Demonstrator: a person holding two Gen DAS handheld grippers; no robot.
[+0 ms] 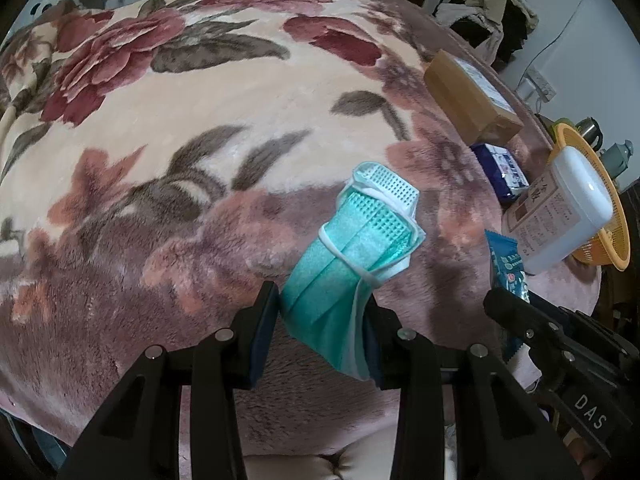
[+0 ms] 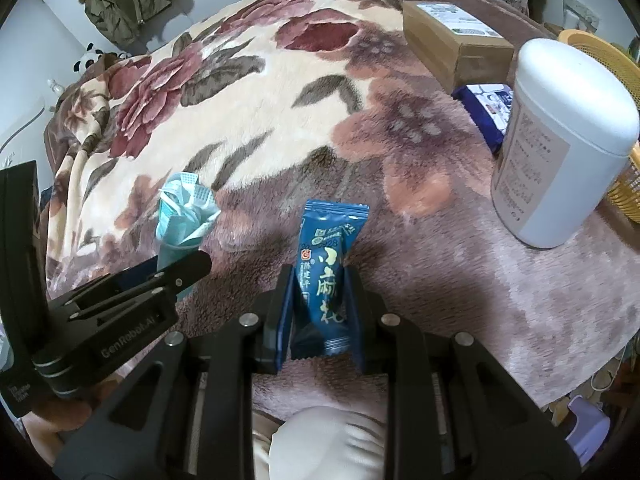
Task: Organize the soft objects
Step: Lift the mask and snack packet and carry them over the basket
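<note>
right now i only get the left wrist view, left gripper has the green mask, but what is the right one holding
Observer: The right gripper is shut on a blue snack packet, gripped around its lower half.
Operator: is the packet lifted or lying on the blanket
Observer: Its top end sticks up free between the fingers, above the floral blanket.
Operator: that white jar by the basket, standing or tipped
Observer: The white jar stands upright on the blanket, label facing the camera, right beside the orange basket.
Operator: and my mask from over there
Observer: The green mask hangs crumpled, poking up out of the left gripper.
</note>
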